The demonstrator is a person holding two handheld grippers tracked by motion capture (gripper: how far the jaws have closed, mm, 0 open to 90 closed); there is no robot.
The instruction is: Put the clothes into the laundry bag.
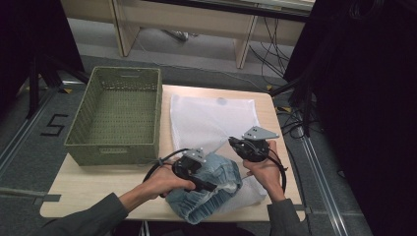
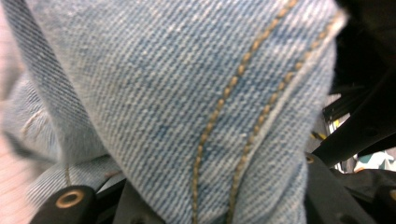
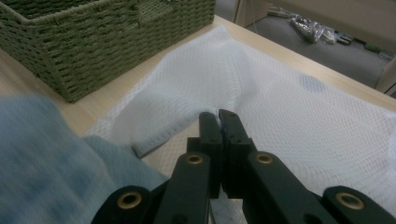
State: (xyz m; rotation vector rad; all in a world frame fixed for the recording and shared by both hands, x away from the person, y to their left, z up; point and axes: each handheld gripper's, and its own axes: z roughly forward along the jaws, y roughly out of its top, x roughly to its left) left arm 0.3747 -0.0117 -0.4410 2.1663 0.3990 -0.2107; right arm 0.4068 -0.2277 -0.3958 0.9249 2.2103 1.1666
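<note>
On the pale wooden table [image 1: 93, 189] lies a white mesh bag [image 1: 211, 120], thin and finely netted, with a small grey round mark near its far edge. At about 6 o'clock of the table, a bundle of light blue jeans [image 1: 216, 189] rests partly inside the near opening of the bag. The denim is coarse, with diagonal weave and two rows of tan stitching along a seam [image 2: 243, 93].

The left gripper [image 1: 209, 186] is clamped on the jeans; in the left gripper view the cloth bulges up between its black jaws.

The right gripper [image 3: 219, 116] has its jaws pressed together on a raised fold of the mesh, which lifts like a little tent at 5 o'clock of the bag.

At 10 o'clock stands a green woven basket [image 1: 78, 128], rectangular, just beside the bag.
</note>
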